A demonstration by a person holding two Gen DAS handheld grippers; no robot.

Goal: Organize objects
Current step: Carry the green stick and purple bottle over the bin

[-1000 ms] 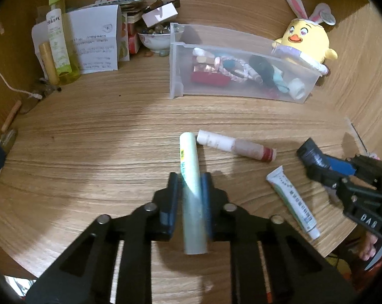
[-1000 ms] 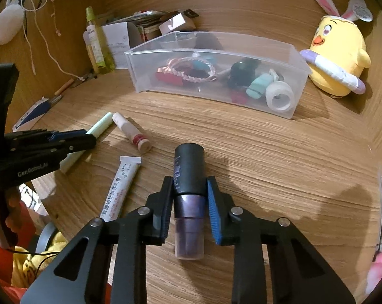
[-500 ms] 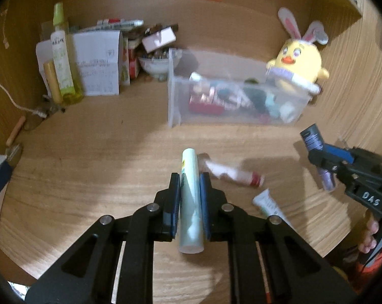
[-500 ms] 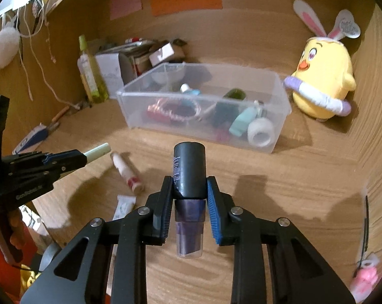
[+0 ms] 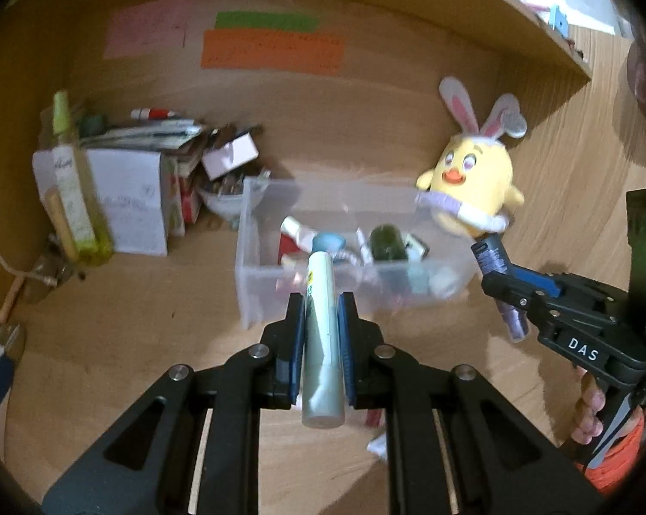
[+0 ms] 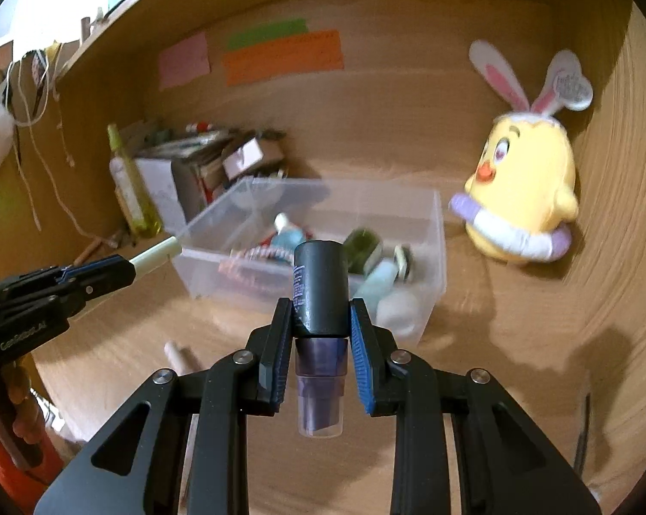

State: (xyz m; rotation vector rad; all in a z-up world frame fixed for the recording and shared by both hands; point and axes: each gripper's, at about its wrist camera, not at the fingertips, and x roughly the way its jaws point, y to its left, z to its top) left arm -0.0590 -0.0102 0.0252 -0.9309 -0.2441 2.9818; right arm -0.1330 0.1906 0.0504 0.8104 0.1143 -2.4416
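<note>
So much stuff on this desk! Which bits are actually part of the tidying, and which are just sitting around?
Part of the job:
- pale green tube, clamped in the left gripper
- dark-capped purple bottle, clamped in the right gripper
- clear bin, already holding small items

Just lying about:
- chick plush
- sticky notes on the wall
- yellow-green bottle
- paper pile

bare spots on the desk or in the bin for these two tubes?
Bare desk left of the clear bin, up to the green bottle; also in front of the yellow chick plush. The bin's floor is crowded. Back-left corner is piled with boxes.
</note>
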